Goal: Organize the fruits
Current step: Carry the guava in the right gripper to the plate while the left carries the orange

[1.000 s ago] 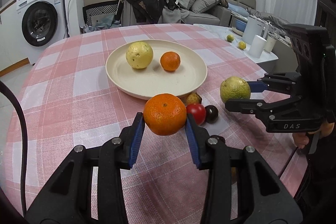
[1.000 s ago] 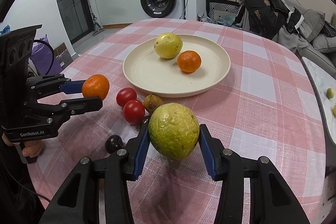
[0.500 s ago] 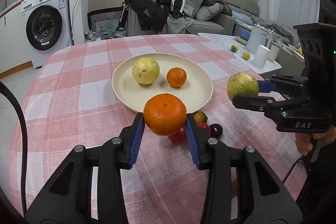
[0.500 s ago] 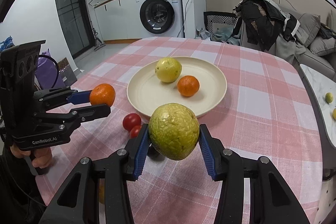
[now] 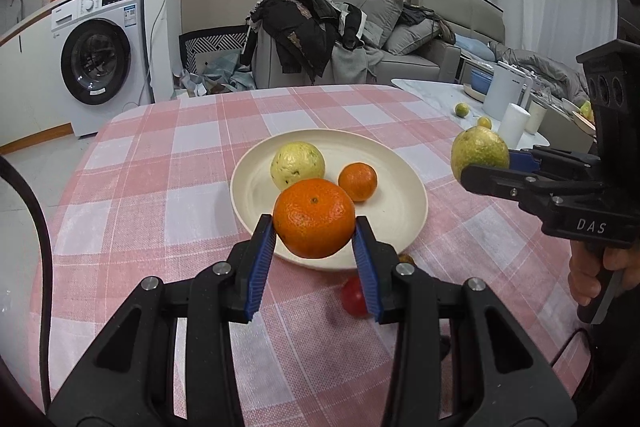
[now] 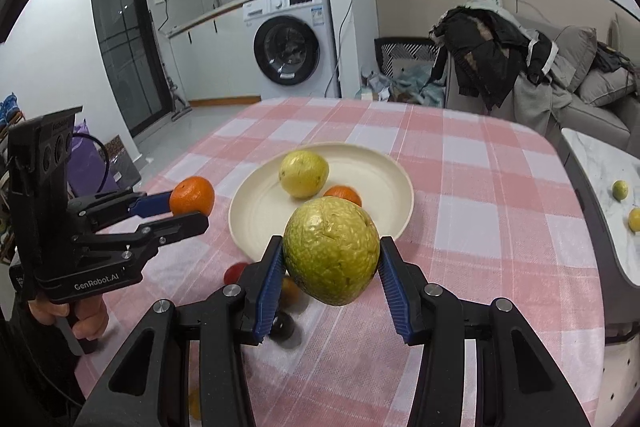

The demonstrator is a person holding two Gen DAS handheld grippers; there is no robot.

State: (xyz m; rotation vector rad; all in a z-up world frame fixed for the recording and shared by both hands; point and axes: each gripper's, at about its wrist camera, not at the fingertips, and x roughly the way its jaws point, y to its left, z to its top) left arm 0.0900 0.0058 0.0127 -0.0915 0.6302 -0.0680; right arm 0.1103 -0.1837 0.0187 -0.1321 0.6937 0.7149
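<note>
Nearest in the left wrist view, we see the left gripper [image 5: 315, 241] closed partway on a mandarin [image 5: 314, 217], its blue pads [image 5: 262, 259] pressing the fruit's left and right flanks and holding it clear of the checked tablecloth [image 5: 132, 187]. In the right wrist view the right gripper [image 6: 330, 269] is closed likewise, a little wider, on a green guava [image 6: 331, 250] with a wrinkled, pitted skin, also held in the air. On the cloth just below and behind the fingers lie small loose fruits: a red tomato [image 5: 354, 297], a dark round fruit [image 6: 283, 325], and a brownish one we cannot identify.

Farther off, the cream plate [image 5: 404, 223] sits at mid-table and already holds a pale yellow guava [image 5: 298, 165] to the left and a small mandarin [image 5: 357, 181] to its right, close together but apart.

We judge the held mandarin light, with a soft, loose peel that dents under pressure; a grip across its widest girth, as shown, suits it. We judge the guava heavier and firmer, its rough skin giving good purchase; it bruises if dropped, so it should be lowered onto the bare near part of the plate.
</note>
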